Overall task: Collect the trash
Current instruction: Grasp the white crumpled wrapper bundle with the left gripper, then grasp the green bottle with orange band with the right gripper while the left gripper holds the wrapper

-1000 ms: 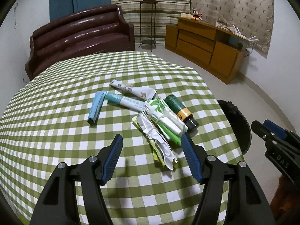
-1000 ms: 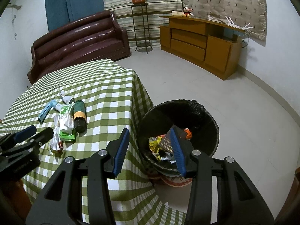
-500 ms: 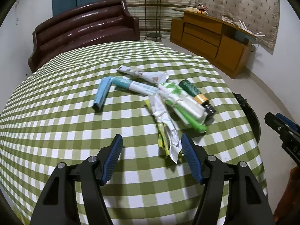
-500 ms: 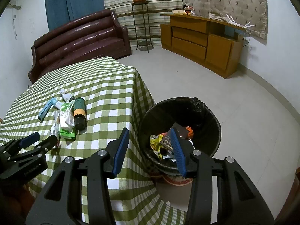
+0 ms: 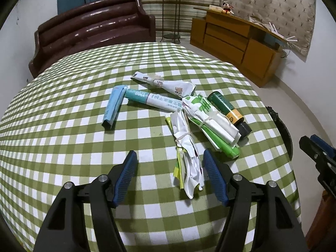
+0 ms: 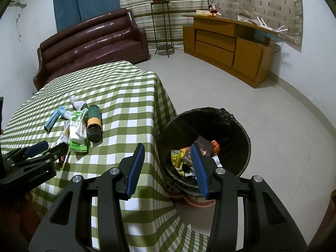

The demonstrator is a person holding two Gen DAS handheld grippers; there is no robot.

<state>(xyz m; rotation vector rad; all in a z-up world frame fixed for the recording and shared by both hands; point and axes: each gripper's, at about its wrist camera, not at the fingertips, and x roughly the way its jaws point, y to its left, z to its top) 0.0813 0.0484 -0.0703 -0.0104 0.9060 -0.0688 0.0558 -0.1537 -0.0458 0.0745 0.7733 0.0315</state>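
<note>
A trash pile lies on the green checked tablecloth (image 5: 63,126): a blue flat packet (image 5: 113,107), a teal-and-white tube (image 5: 151,99), a twisted printed wrapper (image 5: 166,83), a green-and-white bundle (image 5: 210,121) and a dark green bottle (image 5: 226,109) with a black cap. A crumpled white-and-yellow wrapper (image 5: 189,168) points toward me. My left gripper (image 5: 169,153) hangs just over it, its jaws closing. The wrapper's near end lies between them beside the right finger, and the pads are not pressing it. My right gripper (image 6: 167,147) stands open and empty above the table edge and the black-lined bin (image 6: 220,124).
The bin stands on the floor against the table's right side and holds several wrappers. A brown sofa (image 6: 90,42) is behind the table, with a wooden cabinet (image 6: 226,48) and a plant stand (image 6: 161,25) along the far wall. Bare floor lies to the right.
My left gripper has come forward and down onto the pile, so the crumpled wrapper's end now lies between its fingers, which have narrowed a little. The right gripper has stayed put.
</note>
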